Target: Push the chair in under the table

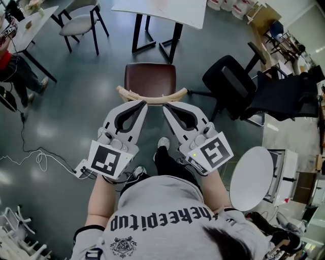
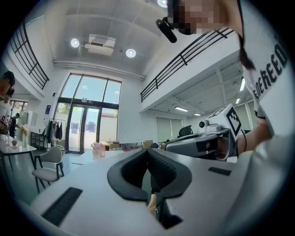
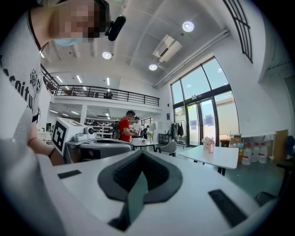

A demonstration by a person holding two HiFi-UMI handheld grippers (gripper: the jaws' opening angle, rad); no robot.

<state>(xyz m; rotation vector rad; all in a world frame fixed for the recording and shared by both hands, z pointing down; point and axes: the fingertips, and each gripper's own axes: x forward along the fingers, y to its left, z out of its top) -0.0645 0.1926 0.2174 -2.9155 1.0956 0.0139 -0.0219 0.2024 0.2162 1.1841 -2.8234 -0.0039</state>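
Nearest the person, the left hand-held gripper (image 1: 143, 104) and right hand-held gripper (image 1: 166, 106) point level and side by side. Each has its jaws together with nothing clamped. Their closed tips sit at the near face of the chair's curved wooden backrest (image 1: 151, 98) and appear to touch it near its middle. In the left gripper view a sliver of pale wood shows just below the shut jaws.

Just beyond the backrest is the chair's brown seat (image 1: 150, 77), square to the person. The chair's legs are hidden beneath it. The chair stands on the smooth grey floor (image 1: 76, 101), short of the counter (image 1: 167, 12), whose black legs (image 1: 171, 43) rise just past the seat's far edge.

The chair looks light and stiff, with a wooden rail over a slim frame, so it should slide readily on that floor. The backrest rail is the natural place to press. Closed tips spread evenly to either side of its centre would keep the chair from swivelling. A push that high could tip the chair if a leg snags. The counter's legs stand right in line with the seat and could catch it.
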